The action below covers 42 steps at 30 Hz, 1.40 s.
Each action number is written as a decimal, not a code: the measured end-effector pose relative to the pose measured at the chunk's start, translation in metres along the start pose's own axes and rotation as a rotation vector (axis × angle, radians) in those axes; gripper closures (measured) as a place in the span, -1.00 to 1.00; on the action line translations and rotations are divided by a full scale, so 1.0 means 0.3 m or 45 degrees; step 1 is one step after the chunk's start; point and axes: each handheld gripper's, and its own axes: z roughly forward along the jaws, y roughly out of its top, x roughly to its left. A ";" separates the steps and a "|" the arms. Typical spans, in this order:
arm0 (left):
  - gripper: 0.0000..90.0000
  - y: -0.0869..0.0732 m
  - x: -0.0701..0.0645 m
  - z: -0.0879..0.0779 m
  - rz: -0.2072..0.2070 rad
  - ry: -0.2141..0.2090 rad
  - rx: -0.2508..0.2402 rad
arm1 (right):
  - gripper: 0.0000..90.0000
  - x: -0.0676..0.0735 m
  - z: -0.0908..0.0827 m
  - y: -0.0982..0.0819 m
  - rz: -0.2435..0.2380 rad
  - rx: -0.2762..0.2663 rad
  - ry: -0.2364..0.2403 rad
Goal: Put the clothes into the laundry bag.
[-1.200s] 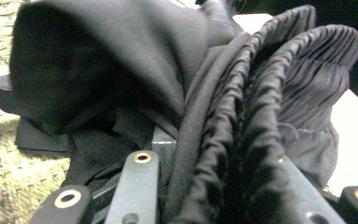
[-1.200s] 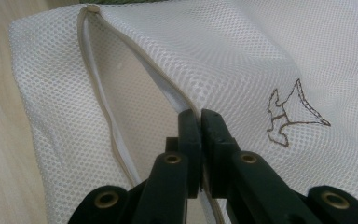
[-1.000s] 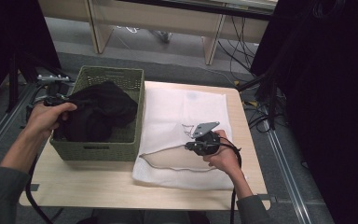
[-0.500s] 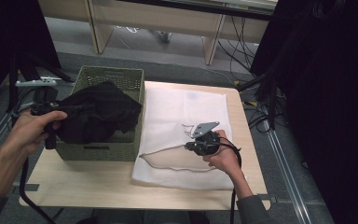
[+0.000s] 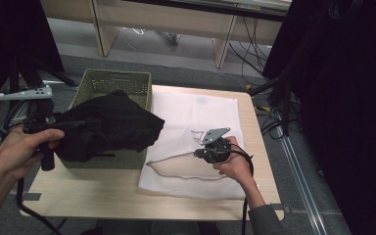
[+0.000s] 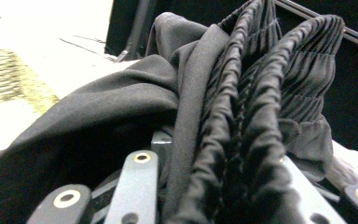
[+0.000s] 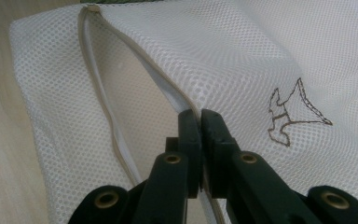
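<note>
A black garment (image 5: 112, 125) hangs bunched above the green woven basket (image 5: 120, 82) at the table's left. My left gripper (image 5: 76, 125) is shut on it, and pleated black cloth (image 6: 242, 107) is packed between the jaws in the left gripper view. A white mesh laundry bag (image 5: 196, 110) with a small brown dog outline lies flat to the right of the basket. My right gripper (image 5: 199, 153) is shut on the upper lip of the bag's zip opening (image 7: 135, 60). Its jaws (image 7: 200, 119) are pressed together on the mesh edge, holding the mouth slightly open.
The light wooden table (image 5: 78, 196) shows bare wood along its front edge. Cables lie on the floor (image 5: 274, 122) to the right of the table. Behind it stand the legs of a wooden desk (image 5: 220, 46). Dark curtains flank both sides.
My left hand has risen and drawn back toward the left near corner, pulling the black garment up out of the basket. The right hand and the mesh bag have stayed still.
</note>
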 end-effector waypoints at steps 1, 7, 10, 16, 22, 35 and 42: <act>0.56 0.002 -0.018 -0.001 0.008 -0.010 0.002 | 0.96 0.001 0.000 0.000 0.003 0.002 0.001; 0.56 0.013 -0.116 -0.006 0.058 -0.072 0.009 | 0.96 0.000 -0.001 0.000 0.006 0.001 0.002; 0.56 0.012 -0.173 0.003 0.083 -0.120 0.025 | 0.96 -0.002 -0.002 0.002 0.004 -0.005 0.003; 0.55 -0.059 -0.272 0.088 0.110 -0.226 0.114 | 0.96 -0.004 -0.015 0.004 0.013 -0.026 -0.006; 0.54 -0.185 -0.286 0.243 0.101 -0.293 0.250 | 0.96 -0.011 -0.026 0.003 0.031 -0.045 0.003; 0.49 -0.327 -0.207 0.615 0.151 -0.121 0.407 | 0.96 -0.011 -0.061 0.015 0.038 -0.080 -0.017; 0.46 -0.325 -0.157 0.696 0.141 -0.048 0.439 | 0.96 -0.009 -0.084 0.023 0.062 -0.093 -0.028</act>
